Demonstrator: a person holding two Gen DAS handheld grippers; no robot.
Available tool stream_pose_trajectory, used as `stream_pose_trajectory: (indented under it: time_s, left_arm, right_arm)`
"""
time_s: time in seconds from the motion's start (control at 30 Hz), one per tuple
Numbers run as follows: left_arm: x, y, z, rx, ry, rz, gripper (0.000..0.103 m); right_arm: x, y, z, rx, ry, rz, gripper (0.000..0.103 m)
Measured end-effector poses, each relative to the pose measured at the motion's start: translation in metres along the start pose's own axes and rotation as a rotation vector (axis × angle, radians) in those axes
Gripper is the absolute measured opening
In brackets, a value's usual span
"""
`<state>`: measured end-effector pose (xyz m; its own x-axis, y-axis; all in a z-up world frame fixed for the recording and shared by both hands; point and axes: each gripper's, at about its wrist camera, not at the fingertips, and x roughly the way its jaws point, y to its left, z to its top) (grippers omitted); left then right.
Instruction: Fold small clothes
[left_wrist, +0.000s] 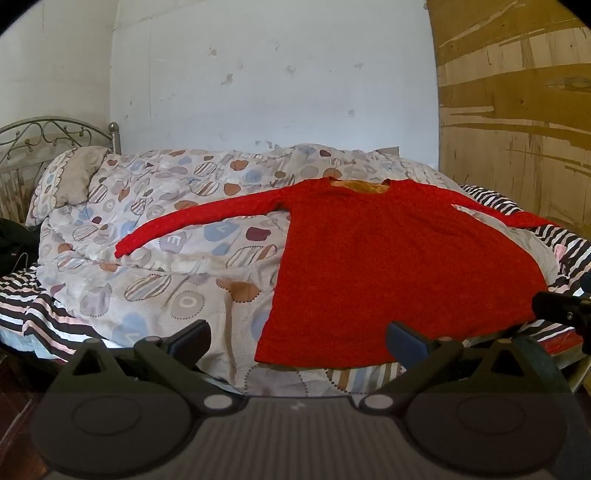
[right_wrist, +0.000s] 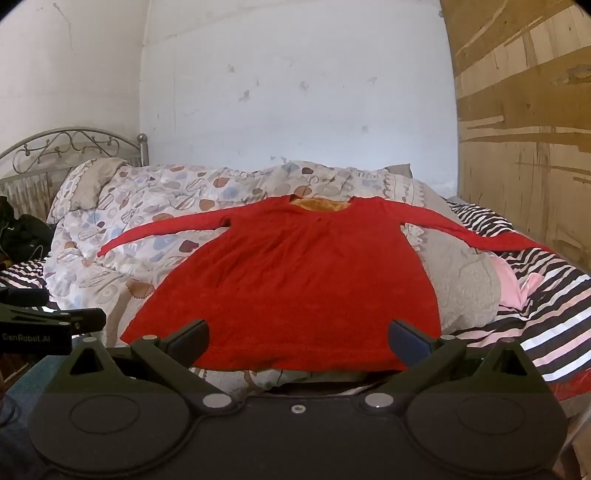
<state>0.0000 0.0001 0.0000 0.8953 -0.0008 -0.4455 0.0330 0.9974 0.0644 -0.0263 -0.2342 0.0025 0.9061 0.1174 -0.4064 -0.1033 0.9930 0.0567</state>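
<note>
Across the middle of both wrist views, a red long-sleeved garment (left_wrist: 388, 266) lies spread flat on a bed, resting on a patterned duvet (left_wrist: 155, 229) with a black-and-white striped sheet (right_wrist: 546, 314) showing at the right and lower left edges. Its neckline (right_wrist: 321, 203) points toward the far wall at the top of the frame and its hem (right_wrist: 266, 354) runs along the near edge of the bed, so the body's long axis runs from the lower part of the frame upward, away from the claws. Both sleeves are stretched outward: one sleeve (left_wrist: 192, 221) reaches toward the left of the frame across the duvet, the other (right_wrist: 480, 236) toward the right onto the striped sheet.

The left claw (left_wrist: 297, 338) is released, its fingers spread wide with nothing between them; the hem's left corner sits just beyond and between them in its view. The right claw (right_wrist: 297, 338) is likewise released and empty, hovering just short of the hem, which spans the gap between its fingers in that view. Neither claw touches the cloth.

Folding has not begun, judging by the flat, fully spread garment. The left claw looks nearer the left sleeve and left hem corner, the right claw nearer the right side, so each would likely take its own side. A pillow (left_wrist: 70, 177) and metal headboard (right_wrist: 74, 147) sit at the upper left.
</note>
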Motion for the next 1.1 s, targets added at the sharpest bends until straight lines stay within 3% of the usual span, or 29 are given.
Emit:
stream_pose_trajectory:
  time_s: [1.1]
  left_arm:
    - [-0.0002, 0.0002, 0.0001, -0.002, -0.003, 0.000, 0.103]
  right_arm:
    - [0.0006, 0.0019, -0.0007, 0.003, 0.001, 0.002, 0.103]
